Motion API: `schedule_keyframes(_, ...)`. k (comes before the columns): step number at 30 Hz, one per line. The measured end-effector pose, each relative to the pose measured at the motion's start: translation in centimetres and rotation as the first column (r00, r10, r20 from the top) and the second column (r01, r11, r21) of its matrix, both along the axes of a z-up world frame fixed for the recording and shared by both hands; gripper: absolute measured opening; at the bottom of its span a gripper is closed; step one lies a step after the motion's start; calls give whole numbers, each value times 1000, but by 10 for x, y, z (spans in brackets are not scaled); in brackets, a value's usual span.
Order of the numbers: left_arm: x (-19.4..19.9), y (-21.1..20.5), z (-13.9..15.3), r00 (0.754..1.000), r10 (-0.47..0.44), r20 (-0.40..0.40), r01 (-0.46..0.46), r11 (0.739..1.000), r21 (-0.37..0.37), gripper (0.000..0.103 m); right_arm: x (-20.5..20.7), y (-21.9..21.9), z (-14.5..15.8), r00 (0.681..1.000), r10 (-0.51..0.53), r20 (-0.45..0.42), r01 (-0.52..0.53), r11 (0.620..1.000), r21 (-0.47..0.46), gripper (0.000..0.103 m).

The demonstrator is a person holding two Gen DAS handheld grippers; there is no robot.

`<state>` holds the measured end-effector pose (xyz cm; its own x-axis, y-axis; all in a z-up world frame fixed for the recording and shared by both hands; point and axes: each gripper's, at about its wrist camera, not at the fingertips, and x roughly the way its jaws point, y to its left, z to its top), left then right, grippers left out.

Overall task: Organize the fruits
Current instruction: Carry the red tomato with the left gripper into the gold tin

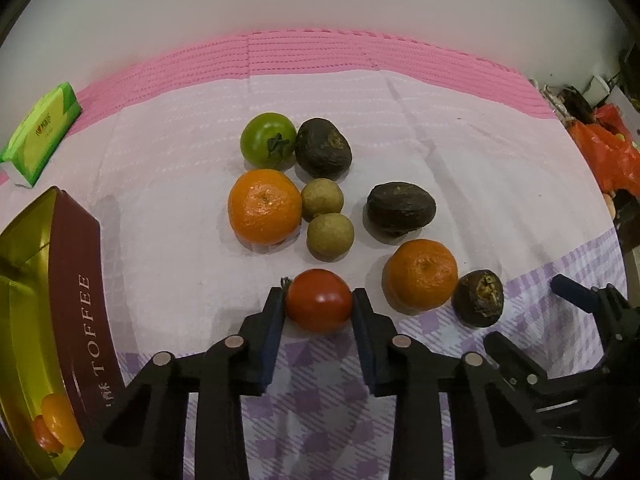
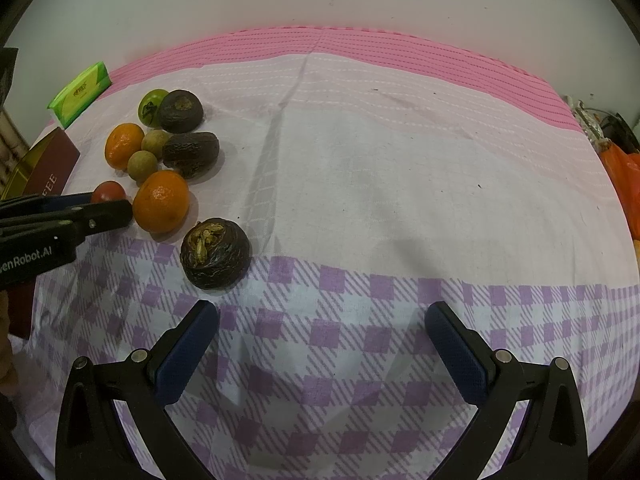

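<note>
My left gripper is shut on a red tomato that rests on the cloth; the tomato also shows in the right wrist view. Beyond it lie two oranges, a green tomato, two small tan round fruits and three dark wrinkled fruits. My right gripper is open and empty above the checked cloth, right of the nearest dark fruit.
A gold and maroon toffee tin stands open at the left with fruit inside it. A green tissue pack lies at the far left. Orange bags sit off the right edge. The right part of the cloth is bare.
</note>
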<state>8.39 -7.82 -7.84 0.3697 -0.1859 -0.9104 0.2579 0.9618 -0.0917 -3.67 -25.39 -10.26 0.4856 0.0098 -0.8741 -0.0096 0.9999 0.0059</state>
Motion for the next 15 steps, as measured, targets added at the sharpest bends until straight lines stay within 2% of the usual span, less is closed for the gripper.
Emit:
schedule_keyframes(9,-10,7,5,1000,9,-4,-9,1000,3,29,0,0,1,1000,-2,3,2,1000,0,103)
schedule_keyframes(15,-20,14,19,1000,29,4,-28,999,-24,29,0,0,1,1000,-3,4,3,1000,0,103)
